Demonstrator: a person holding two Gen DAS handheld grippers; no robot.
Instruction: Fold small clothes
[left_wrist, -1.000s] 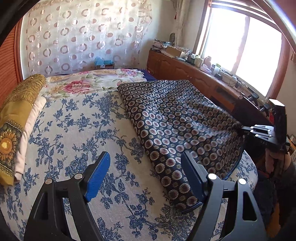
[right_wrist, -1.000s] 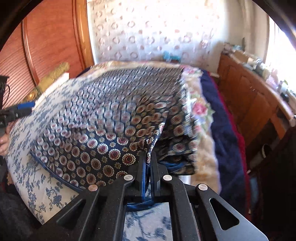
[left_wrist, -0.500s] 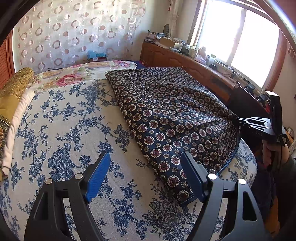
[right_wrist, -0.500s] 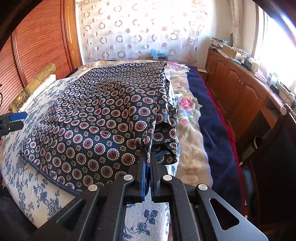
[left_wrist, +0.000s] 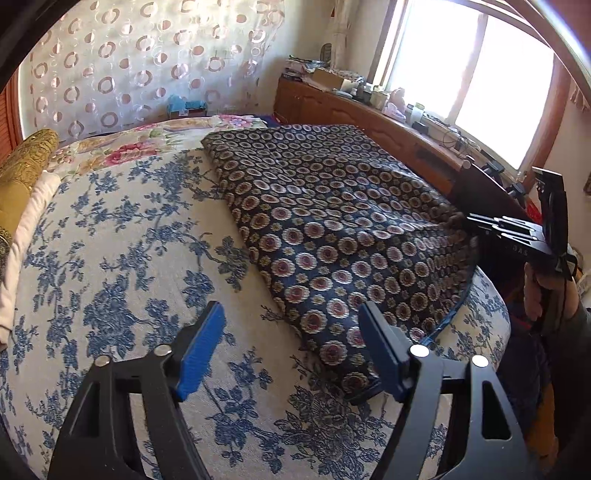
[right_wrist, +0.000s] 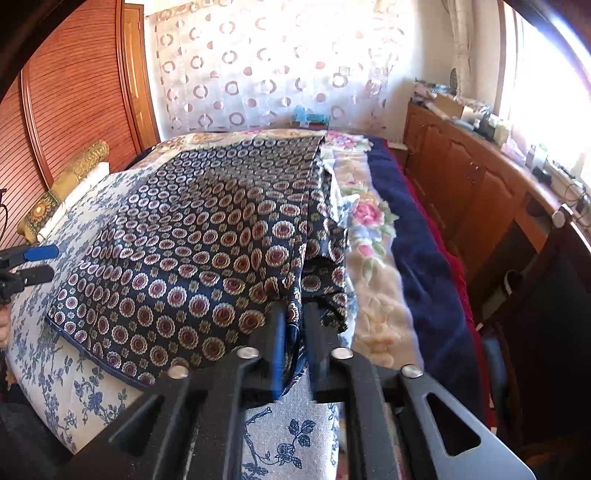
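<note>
A dark navy garment (left_wrist: 332, 221) printed with round medallions lies spread on the blue-flowered bed cover (left_wrist: 129, 258). My left gripper (left_wrist: 291, 314) hovers just over its near left edge. The jaws are wide apart and closing, and nothing is pinched between them. In the right wrist view the garment (right_wrist: 192, 240) has a folded right side, and its near corner hangs between the fingers of my right gripper (right_wrist: 295, 314). Those jaws are opening, and a gap shows beside the cloth. Each view shows the other tool: the right gripper (left_wrist: 491, 225) and the left gripper (right_wrist: 37, 262).
A gold bolster (left_wrist: 26, 166) and a white pillow lie at the bed's left. A pink-flowered blanket (right_wrist: 369, 229) and a navy blanket (right_wrist: 417, 240) run along the right side. A cluttered wooden cabinet (right_wrist: 461, 177) stands under the window. A person's hand (left_wrist: 535, 295) holds the right tool.
The right jaws, shut on the garment's corner before, have parted. The garment has settled flatter on the bed. My left gripper has sunk toward the garment's near edge and its jaws have narrowed slightly.
</note>
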